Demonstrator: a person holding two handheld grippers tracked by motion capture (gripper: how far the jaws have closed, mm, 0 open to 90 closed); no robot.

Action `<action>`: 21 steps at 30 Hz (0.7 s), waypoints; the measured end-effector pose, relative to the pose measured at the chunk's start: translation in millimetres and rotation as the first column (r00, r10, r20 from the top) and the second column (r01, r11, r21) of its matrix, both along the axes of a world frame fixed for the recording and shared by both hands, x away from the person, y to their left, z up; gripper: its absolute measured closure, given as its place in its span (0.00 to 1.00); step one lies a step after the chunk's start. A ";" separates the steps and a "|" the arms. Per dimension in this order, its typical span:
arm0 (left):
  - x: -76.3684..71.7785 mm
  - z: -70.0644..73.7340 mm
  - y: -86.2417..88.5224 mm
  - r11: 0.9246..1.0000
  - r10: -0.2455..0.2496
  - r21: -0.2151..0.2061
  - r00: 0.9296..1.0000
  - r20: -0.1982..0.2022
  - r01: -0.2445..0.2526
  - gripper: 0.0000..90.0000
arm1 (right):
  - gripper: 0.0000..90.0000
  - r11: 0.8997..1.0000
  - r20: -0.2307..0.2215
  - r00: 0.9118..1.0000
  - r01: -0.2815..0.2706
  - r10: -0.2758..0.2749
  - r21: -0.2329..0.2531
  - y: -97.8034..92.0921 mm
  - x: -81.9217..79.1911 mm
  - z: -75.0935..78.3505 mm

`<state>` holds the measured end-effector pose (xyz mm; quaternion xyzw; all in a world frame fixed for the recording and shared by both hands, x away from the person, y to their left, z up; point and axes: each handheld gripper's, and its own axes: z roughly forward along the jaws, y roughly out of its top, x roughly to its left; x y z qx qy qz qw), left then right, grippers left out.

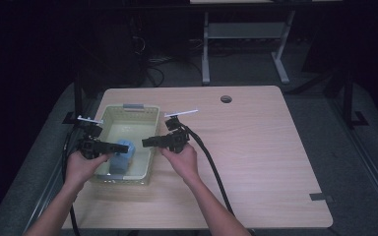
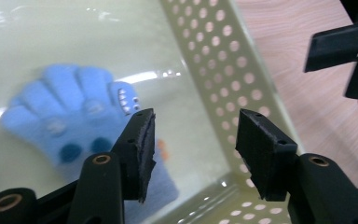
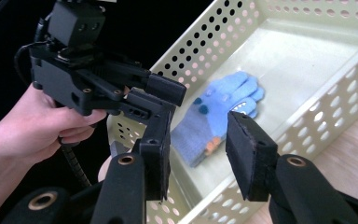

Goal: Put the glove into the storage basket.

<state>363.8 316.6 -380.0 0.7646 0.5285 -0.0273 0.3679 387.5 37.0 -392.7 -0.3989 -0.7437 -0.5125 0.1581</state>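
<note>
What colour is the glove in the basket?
Light blue, with darker blue dots and a bit of orange; the glove shows best in the right gripper view.

The high view looks down from afar; both claw views sit close, sharing the basket (image 1: 128,112) (image 2: 223,70) (image 3: 307,116).

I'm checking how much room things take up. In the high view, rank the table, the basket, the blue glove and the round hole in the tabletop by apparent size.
Largest to smallest:
1. table
2. basket
3. blue glove, partly hidden by the left gripper
4. round hole
</note>
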 end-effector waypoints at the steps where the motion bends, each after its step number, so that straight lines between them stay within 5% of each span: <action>1: 0.1 0.4 -1.3 1.000 -0.005 -0.008 1.000 0.000 0.005 0.51 | 0.66 1.000 -0.002 1.000 0.000 0.000 -0.001 -1.0 -0.2 -0.1; 21: -3.8 17.9 -19.4 0.995 -0.017 -0.093 0.998 0.064 0.023 0.49 | 0.57 0.998 0.017 0.998 0.059 -0.059 0.010 -48.4 2.7 6.2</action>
